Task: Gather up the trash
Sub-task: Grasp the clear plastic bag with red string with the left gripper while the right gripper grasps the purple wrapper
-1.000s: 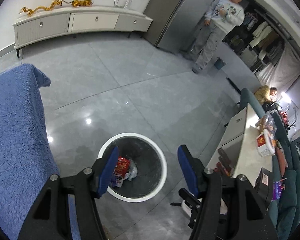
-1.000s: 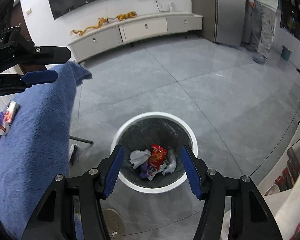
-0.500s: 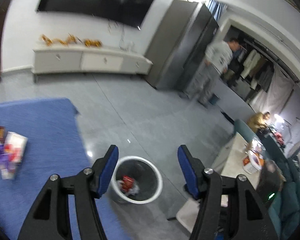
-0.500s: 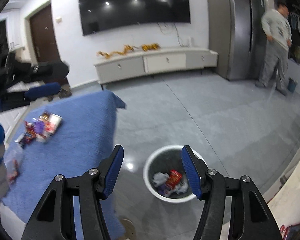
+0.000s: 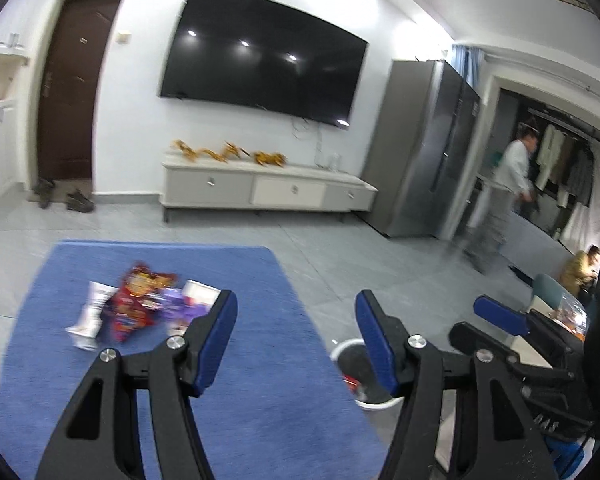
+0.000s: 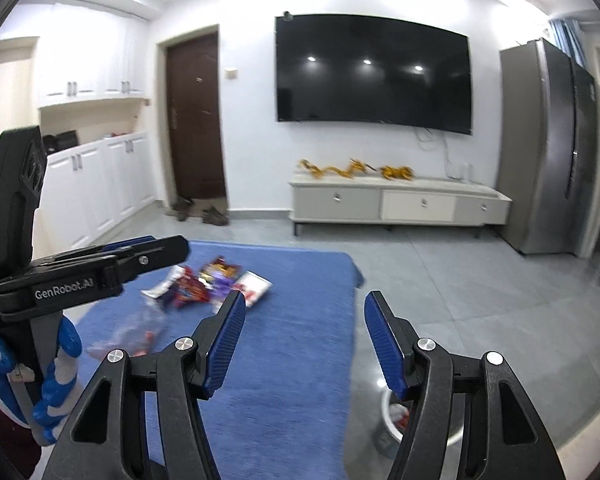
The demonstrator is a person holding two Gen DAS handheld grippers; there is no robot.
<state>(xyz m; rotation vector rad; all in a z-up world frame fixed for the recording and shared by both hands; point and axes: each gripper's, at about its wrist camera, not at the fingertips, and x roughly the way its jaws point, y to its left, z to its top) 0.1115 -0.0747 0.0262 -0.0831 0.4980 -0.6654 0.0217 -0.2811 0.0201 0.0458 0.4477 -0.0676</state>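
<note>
Left wrist view: the left tool (image 5: 296, 334) hangs above a table covered with a blue cloth (image 5: 260, 392), its two blue-padded jaws spread apart with nothing between them. Ahead and to the left on the cloth lies a small heap of trash (image 5: 140, 304): a red and orange snack bag, a purple wrapper and white packets, all touching or overlapping and blurred. Off the table's right edge, down on the grey tiled floor, stands a white-rimmed trash bin (image 5: 350, 350), partly hidden behind the right jaw, with red scraps inside. The other tool's blue finger shows at the far right.

Right wrist view: the right tool (image 6: 305, 346) is likewise released and holds nothing, hovering over the near right part of the blue cloth (image 6: 292, 360). The same trash heap (image 6: 208, 280) lies further up the table, well apart from the jaws, and a crumpled clear wrapper (image 6: 140, 328) lies nearer, to the left. The bin (image 6: 392, 424) sits low on the floor beside the table's right edge. At the left, a gloved hand (image 6: 52, 376) in blue and white grips the handle of the left tool.

Beyond the table are a wall-mounted television (image 6: 374, 74), a low white cabinet (image 6: 400, 200) with golden ornaments on top, a dark door (image 6: 196, 120) and a grey refrigerator (image 6: 548, 148). A person (image 5: 504, 196) stands, blurred, by a far doorway.
</note>
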